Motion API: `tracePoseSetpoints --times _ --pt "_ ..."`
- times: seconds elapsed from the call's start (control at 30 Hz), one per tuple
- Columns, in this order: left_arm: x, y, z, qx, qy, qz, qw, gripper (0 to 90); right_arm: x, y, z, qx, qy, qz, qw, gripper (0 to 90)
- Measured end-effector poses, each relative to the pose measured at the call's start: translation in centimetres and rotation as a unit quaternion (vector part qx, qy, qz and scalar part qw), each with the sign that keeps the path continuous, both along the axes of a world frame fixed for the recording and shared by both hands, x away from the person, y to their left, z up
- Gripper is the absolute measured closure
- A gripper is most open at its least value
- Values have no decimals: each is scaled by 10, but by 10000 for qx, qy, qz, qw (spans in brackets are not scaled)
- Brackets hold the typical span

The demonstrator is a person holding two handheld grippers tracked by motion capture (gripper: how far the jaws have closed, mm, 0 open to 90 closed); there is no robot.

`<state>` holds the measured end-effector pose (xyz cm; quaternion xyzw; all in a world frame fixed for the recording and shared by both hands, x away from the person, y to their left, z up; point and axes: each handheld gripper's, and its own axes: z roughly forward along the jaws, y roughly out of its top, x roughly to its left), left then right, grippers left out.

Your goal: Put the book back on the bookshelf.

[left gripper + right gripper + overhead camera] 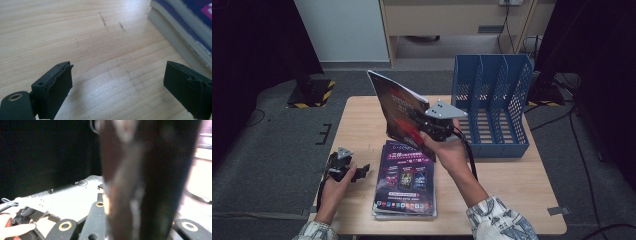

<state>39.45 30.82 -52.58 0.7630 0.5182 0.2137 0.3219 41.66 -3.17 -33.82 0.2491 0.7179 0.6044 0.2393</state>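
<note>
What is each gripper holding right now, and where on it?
The right gripper clamps a magazine at its lower edge, lifted upright off the stack. The left gripper is open, holding nothing.

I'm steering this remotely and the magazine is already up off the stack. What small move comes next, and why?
Probably carry the magazine rightward toward the blue file rack while keeping it upright. The right gripper is shut on the magazine, held on edge above the table, and the rack's slots stand open beside it. The left gripper rests open by the stack.
</note>
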Motion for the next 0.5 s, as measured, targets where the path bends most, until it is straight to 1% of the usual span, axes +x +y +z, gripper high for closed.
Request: tracePoseSetpoints --times 0.1,0.2,0.27,0.4,0.5 --pt "1 1 -3 -12 84 71 9999 77 5 1 4 -36 39 -57 10000 869" --pt "1 0 -7 66 165 96 9998 73 8 2 8 -109 29 -101 9999 869" --pt "1 0 -7 82 157 96 9998 64 10 1 9 -105 46 -128 9999 869" --pt "1 -1 -8 44 136 128 9998 58 16 0 12 -25 98 -197 9998 869" --pt "1 -2 -9 72 102 119 9999 53 19 -1 15 2 117 -240 9996 870"
